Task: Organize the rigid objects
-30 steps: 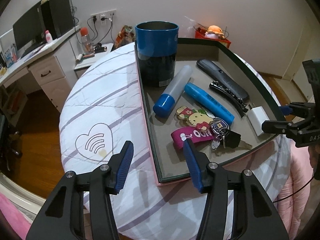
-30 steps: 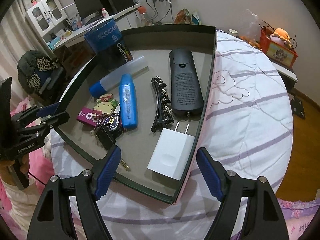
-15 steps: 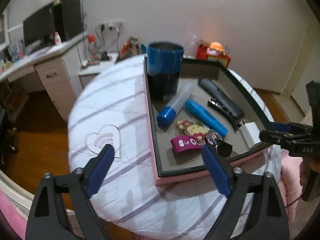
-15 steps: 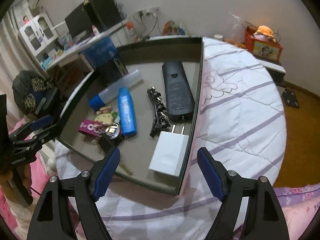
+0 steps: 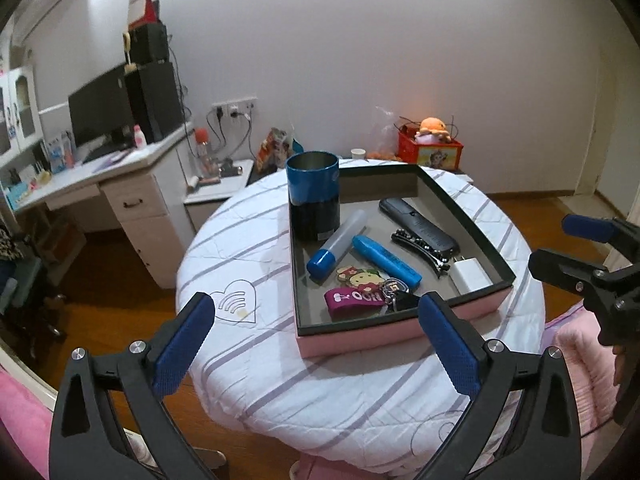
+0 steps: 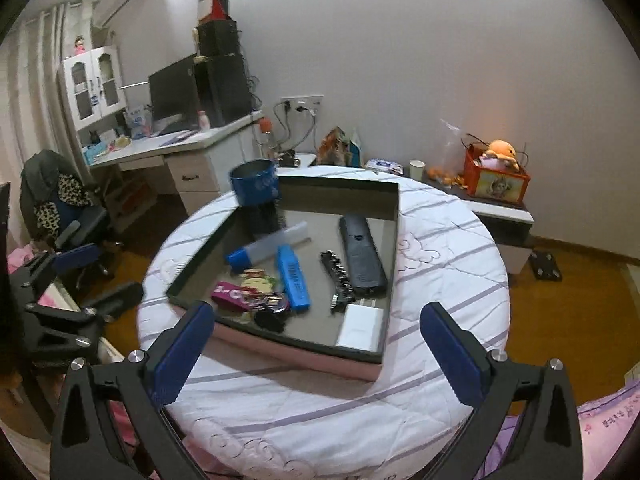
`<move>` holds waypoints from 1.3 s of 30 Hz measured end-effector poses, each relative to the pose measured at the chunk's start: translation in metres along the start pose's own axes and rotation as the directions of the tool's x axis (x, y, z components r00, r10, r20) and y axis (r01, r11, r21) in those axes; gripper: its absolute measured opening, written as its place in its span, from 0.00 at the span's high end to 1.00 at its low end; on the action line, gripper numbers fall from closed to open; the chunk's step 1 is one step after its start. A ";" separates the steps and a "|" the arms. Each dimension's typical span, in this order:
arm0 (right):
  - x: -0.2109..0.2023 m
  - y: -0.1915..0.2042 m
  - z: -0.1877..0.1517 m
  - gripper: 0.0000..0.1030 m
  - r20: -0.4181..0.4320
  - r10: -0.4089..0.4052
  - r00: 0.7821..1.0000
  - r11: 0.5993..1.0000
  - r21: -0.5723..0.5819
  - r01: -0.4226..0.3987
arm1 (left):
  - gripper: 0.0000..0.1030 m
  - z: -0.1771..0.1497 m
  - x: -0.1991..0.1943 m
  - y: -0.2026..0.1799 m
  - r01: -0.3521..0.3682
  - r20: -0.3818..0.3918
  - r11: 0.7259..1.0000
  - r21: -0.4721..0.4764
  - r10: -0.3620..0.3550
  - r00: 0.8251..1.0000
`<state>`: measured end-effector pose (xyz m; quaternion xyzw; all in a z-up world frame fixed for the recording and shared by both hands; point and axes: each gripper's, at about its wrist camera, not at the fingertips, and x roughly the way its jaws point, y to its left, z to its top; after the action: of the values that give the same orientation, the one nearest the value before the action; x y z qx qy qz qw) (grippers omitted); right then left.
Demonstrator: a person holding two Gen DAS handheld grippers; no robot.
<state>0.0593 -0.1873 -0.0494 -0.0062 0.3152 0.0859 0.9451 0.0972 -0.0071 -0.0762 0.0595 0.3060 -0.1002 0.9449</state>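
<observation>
A pink box with a dark rim [image 5: 360, 340] [image 6: 296, 356] sits on the round, striped-cloth table [image 5: 248, 256]. Inside it stand a blue and black cup [image 5: 314, 192] and lie a blue-capped tube [image 5: 336, 244], a blue highlighter [image 5: 386, 260], a black remote [image 5: 418, 224], a hair clip [image 5: 420, 250], a white charger [image 5: 472, 276] [image 6: 360, 326] and a keychain bundle [image 5: 360, 292]. My left gripper [image 5: 315, 302] hovers before the box's near wall, its jaws opening with nothing between them. The right gripper [image 6: 317, 308] hangs likewise on the right side, jaws opening and empty.
A white desk with a monitor [image 5: 100, 120] stands at the back left, with an office chair [image 6: 60, 200] beside it. A low stand with a red box [image 5: 430, 152] is behind the table. Wood floor surrounds the table; pink bedding [image 5: 576, 352] lies near me.
Both grippers have drawn back and up from the box, so the table looks smaller and farther. Both pairs of jaws have spread wider. The box's contents have not moved.
</observation>
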 end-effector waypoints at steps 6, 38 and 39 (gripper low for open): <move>-0.031 0.017 -0.006 0.00 0.088 -0.034 0.995 0.999 0.009 0.033 | 0.00 -0.001 -0.035 -0.005 0.002 0.071 1.000 -0.017 -0.001 0.997; -0.097 0.046 -0.014 0.00 0.367 -0.106 0.924 0.993 0.079 0.083 | 0.00 -0.008 -0.127 -0.004 -0.065 0.334 0.992 -0.107 0.097 0.938; -0.095 0.047 -0.017 0.00 0.361 -0.113 0.926 0.993 0.076 0.091 | 0.00 -0.009 -0.127 -0.004 -0.062 0.335 0.992 -0.109 0.095 0.937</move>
<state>-0.0335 -0.1570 -0.0043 0.0210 0.1360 0.0271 0.9901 -0.0094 0.0103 -0.0090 0.0075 0.1405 -0.0561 0.9885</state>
